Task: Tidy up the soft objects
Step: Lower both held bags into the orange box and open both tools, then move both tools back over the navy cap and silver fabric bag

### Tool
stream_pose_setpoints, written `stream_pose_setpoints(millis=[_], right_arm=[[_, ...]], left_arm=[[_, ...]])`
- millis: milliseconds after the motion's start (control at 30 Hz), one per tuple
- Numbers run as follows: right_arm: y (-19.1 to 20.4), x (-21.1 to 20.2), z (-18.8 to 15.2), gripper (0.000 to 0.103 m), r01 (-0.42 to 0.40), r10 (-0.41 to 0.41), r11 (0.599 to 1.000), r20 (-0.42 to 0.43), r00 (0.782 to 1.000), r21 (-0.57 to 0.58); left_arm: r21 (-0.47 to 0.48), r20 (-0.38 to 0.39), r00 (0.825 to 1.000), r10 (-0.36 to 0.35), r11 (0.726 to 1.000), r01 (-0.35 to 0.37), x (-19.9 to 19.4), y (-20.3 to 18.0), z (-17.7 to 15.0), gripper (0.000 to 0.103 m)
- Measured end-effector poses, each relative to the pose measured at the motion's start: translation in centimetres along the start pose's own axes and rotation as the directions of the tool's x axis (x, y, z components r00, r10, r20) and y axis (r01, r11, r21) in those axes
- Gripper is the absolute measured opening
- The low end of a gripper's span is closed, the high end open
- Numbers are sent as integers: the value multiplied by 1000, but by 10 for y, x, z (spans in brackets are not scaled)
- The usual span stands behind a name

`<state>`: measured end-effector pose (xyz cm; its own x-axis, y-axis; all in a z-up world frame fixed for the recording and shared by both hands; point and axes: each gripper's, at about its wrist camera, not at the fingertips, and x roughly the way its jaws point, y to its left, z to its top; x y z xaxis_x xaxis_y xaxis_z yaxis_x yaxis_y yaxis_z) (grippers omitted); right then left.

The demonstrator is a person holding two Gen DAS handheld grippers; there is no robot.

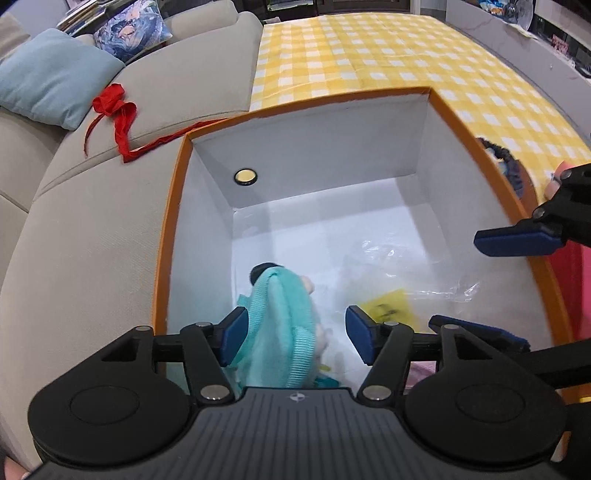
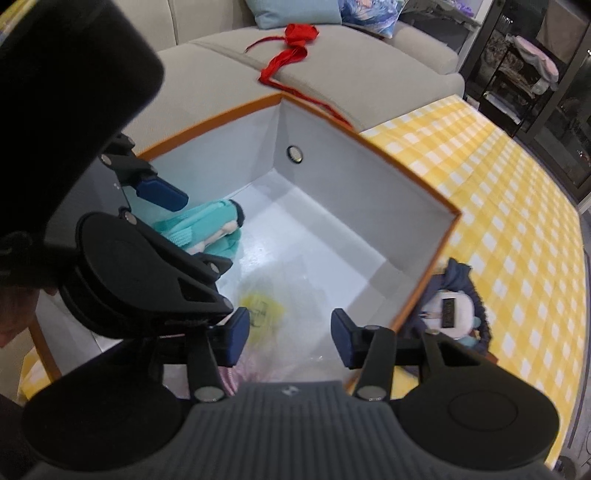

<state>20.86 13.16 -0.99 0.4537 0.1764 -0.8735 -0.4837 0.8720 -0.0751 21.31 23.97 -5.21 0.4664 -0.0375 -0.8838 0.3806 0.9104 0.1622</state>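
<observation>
I see an orange-rimmed cardboard box [image 1: 173,206] with white inner walls, a teal knitted plush doll [image 1: 284,332] at lower centre, a yellow-and-white checked tablecloth [image 1: 369,51] above, a red ribbon [image 1: 114,110] upper left on a beige fabric sofa [image 1: 92,229], and dark blue pads [image 1: 234,339].

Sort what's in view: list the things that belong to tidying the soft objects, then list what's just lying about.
Part of the job:
- orange-rimmed box
- teal plush doll inside the box
- plastic-wrapped yellow item inside the box
- dark blue plush outside the box, on the checked cloth

Just lying about:
- red ribbon
- light blue cushion
- patterned cushion
- sofa
</observation>
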Motion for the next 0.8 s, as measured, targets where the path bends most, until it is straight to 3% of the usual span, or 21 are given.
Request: stream_pose_setpoints(millis=[300,800], right_arm=[[-12,-38,-9,52,18,-18,1000,55,998,-12],[-41,-107,-21,52,49,-55,998,161,985,42]], left_arm=[[36,25,999,22,999,-23,-26,-17,9,72],[120,106,988,110,985,-123,-99,-53,26,76]])
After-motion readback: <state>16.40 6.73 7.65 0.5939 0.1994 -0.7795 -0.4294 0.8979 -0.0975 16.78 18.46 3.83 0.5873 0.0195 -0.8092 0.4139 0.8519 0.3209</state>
